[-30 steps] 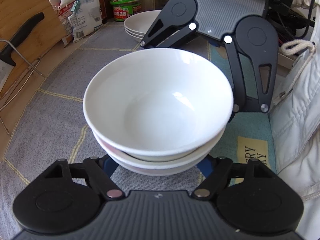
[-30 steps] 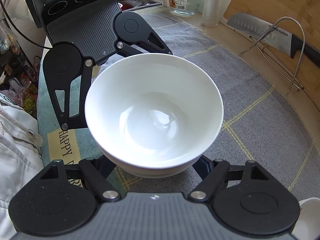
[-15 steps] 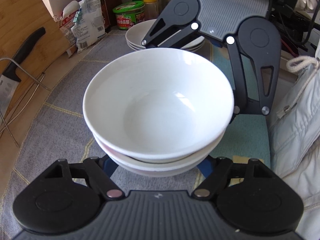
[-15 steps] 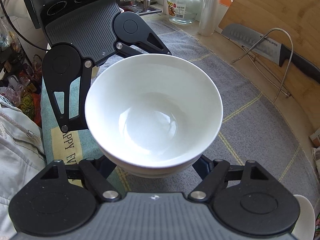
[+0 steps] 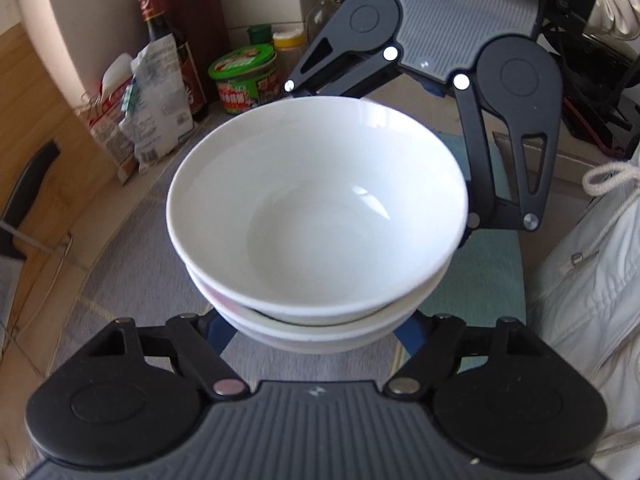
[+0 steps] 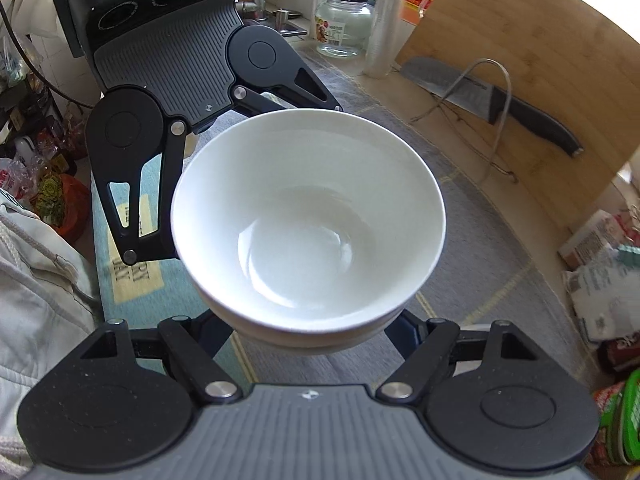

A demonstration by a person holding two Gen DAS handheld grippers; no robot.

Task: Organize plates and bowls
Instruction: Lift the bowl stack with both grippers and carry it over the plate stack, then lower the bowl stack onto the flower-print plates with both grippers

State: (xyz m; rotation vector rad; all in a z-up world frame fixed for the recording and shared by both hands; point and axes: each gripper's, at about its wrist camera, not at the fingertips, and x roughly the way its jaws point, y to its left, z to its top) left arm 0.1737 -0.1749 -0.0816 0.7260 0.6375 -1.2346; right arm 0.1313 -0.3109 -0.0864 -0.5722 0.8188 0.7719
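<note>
Green-lidded tub point(image 5: 244, 80) beyond stacked bowls point(image 5: 316, 216)

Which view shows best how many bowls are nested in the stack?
Left wrist: the bowl stack sits side-on enough to show separate rims stepped under the top bowl, about three. Right wrist looks more into the top bowl; only one lower rim edge peeks out beneath it.

open grey mat point(image 5: 132, 280) below, condiment jars point(image 5: 244, 80) crowding far edge
</note>
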